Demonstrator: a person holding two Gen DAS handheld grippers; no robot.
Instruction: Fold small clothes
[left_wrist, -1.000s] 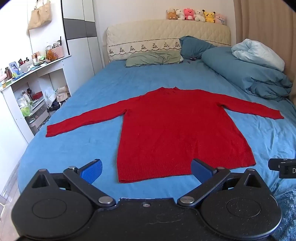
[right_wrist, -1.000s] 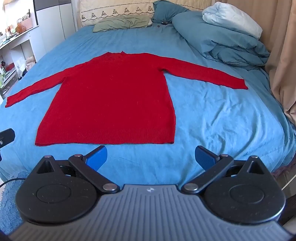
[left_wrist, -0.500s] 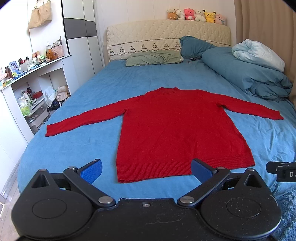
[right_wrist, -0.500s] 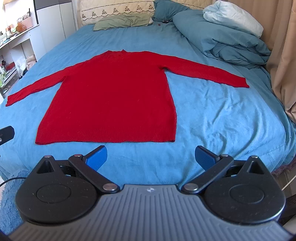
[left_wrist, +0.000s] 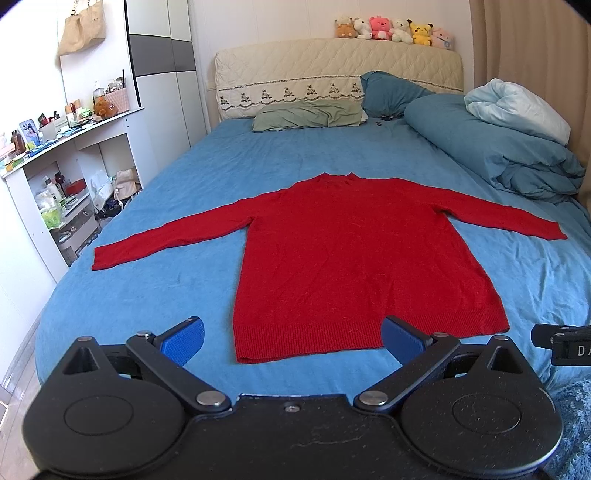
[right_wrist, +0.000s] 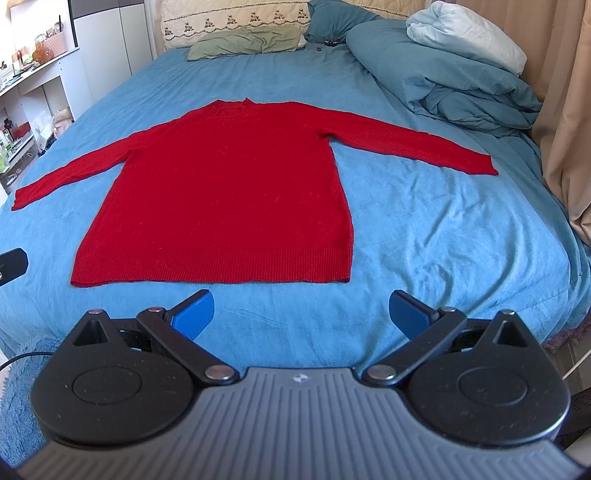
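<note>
A red long-sleeved sweater (left_wrist: 354, 258) lies flat on the blue bed sheet, both sleeves spread out, hem toward me. It also shows in the right wrist view (right_wrist: 229, 192). My left gripper (left_wrist: 291, 338) is open and empty, held above the bed's near edge, just short of the hem. My right gripper (right_wrist: 301, 314) is open and empty, also short of the hem, near its right part. Part of the right gripper (left_wrist: 561, 343) shows at the right edge of the left wrist view.
A rolled blue duvet (left_wrist: 517, 155) with a pale pillow lies along the bed's right side. Pillows (left_wrist: 306, 118) lie at the headboard. White shelves (left_wrist: 55, 177) with small items stand left of the bed. A curtain (right_wrist: 569, 110) hangs at the right.
Both grippers have moved slightly forward toward the sweater's hem. The sweater has not moved.
</note>
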